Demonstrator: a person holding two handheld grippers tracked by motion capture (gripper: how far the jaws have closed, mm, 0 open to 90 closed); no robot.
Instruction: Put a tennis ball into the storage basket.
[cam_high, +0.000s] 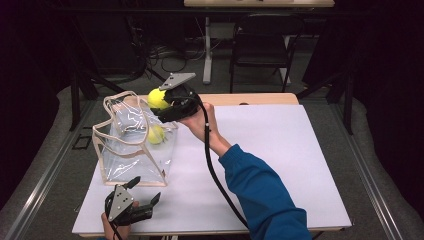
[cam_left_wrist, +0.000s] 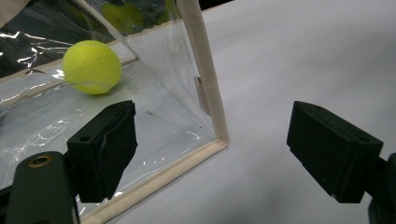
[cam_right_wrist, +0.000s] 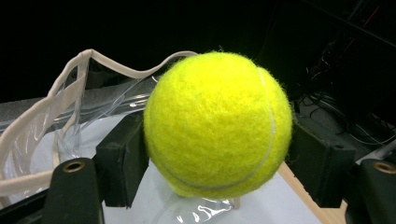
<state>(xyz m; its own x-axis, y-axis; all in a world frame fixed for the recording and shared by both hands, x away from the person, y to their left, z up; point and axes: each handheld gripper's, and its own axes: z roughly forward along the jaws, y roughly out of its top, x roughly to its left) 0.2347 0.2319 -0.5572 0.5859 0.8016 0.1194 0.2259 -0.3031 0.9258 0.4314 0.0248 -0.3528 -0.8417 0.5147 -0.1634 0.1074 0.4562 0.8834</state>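
Note:
A clear plastic tote bag (cam_high: 131, 150) with cream trim lies on the white table sheet at the left, its mouth and handles (cam_high: 125, 102) toward the far side. One yellow tennis ball (cam_high: 156, 134) rests inside it, seen through the wall in the left gripper view too (cam_left_wrist: 91, 66). My right gripper (cam_high: 161, 102) is shut on a second tennis ball (cam_high: 158, 98) (cam_right_wrist: 217, 123), held just above the bag's far right rim (cam_right_wrist: 130, 71). My left gripper (cam_high: 145, 192) (cam_left_wrist: 212, 154) stands open near the table's front left, its jaws astride the bag's near corner (cam_left_wrist: 219, 137) without touching it.
The white sheet (cam_high: 280, 150) covers the wooden table (cam_high: 260, 98); its right half is bare. The right gripper's black cable (cam_high: 212, 170) trails across the sheet along a blue sleeve (cam_high: 260, 190). A dark chair (cam_high: 262, 45) and table legs stand beyond the far edge.

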